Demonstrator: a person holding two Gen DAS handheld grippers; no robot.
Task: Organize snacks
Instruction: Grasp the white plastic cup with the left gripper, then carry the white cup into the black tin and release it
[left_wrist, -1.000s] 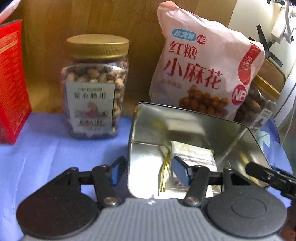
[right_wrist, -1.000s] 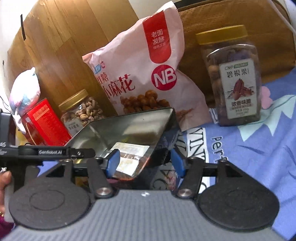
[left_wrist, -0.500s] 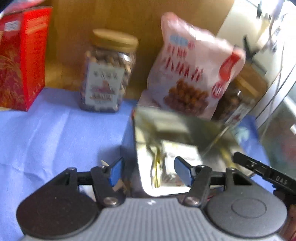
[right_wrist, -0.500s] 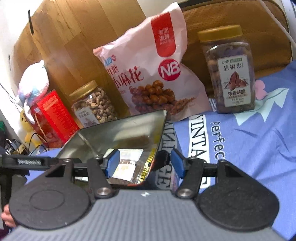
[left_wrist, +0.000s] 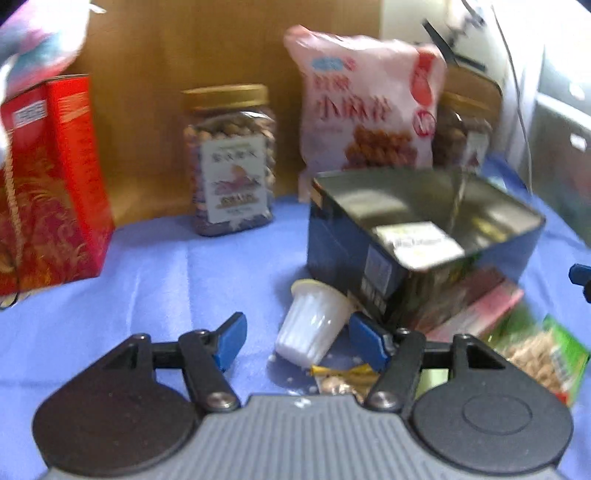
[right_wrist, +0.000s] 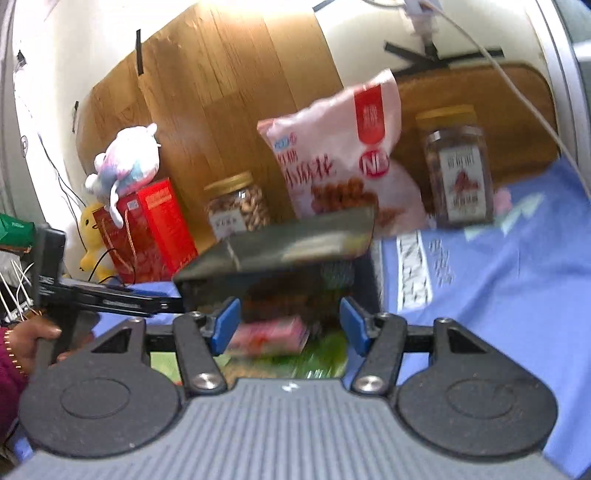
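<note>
A dark blue metal tin (left_wrist: 417, 236) with a shiny inside stands open on the blue cloth and holds a white-labelled packet (left_wrist: 417, 240); it also shows in the right wrist view (right_wrist: 280, 254). My left gripper (left_wrist: 297, 339) is open, with a white jelly cup (left_wrist: 314, 325) lying on its side between its fingers. A pink packet (left_wrist: 476, 310), a green nut packet (left_wrist: 543, 358) and a yellow wrapper (left_wrist: 343, 371) lie by the tin. My right gripper (right_wrist: 290, 325) is open over the pink packet (right_wrist: 269, 334) and green packet (right_wrist: 317, 354), just short of the tin.
At the back stand a red box (left_wrist: 48, 184), a gold-lidded nut jar (left_wrist: 231, 158), a pink snack bag (left_wrist: 365, 107) and a second jar (right_wrist: 458, 166), against a wooden board. A plush toy (right_wrist: 125, 162) sits on the red box. The blue cloth (left_wrist: 147, 280) covers the surface.
Both grippers have pulled back from the tin's walls, which stood between their fingers. The tin now stands farther off, and loose snacks in front of it have come into view.
</note>
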